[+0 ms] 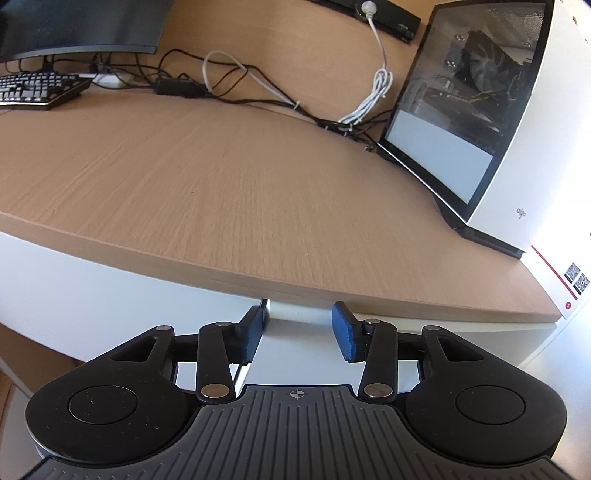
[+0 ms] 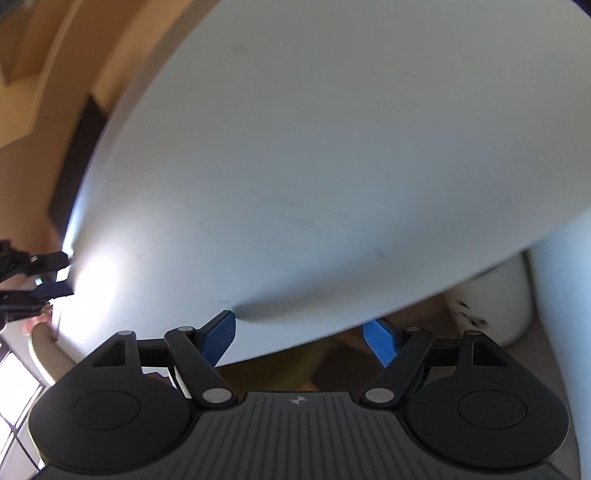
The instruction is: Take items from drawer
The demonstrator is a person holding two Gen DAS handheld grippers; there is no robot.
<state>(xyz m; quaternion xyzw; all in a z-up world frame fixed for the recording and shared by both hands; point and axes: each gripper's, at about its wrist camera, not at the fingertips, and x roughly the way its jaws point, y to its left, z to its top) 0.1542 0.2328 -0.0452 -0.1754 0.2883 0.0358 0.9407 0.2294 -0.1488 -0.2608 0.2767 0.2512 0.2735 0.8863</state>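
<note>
In the left wrist view, the white drawer front (image 1: 110, 291) sits just under the wooden desk's front edge (image 1: 258, 273). A grey-silver drawer handle (image 1: 295, 314) juts out below that edge. My left gripper (image 1: 299, 321) is shut on the handle, one blue pad pressed to each side. The drawer's inside is hidden. In the right wrist view, my right gripper (image 2: 299, 328) is open with nothing between its pads, close to a blurred white panel (image 2: 314, 166). The left gripper (image 2: 55, 275) also shows at that panel's left edge.
On the desk stand a white computer case (image 1: 498, 129) with a glass side at the right, a keyboard (image 1: 37, 88) and monitor (image 1: 81, 26) at the back left, and tangled cables (image 1: 240, 85) along the back. A white box (image 1: 561, 288) lies at the desk's right corner.
</note>
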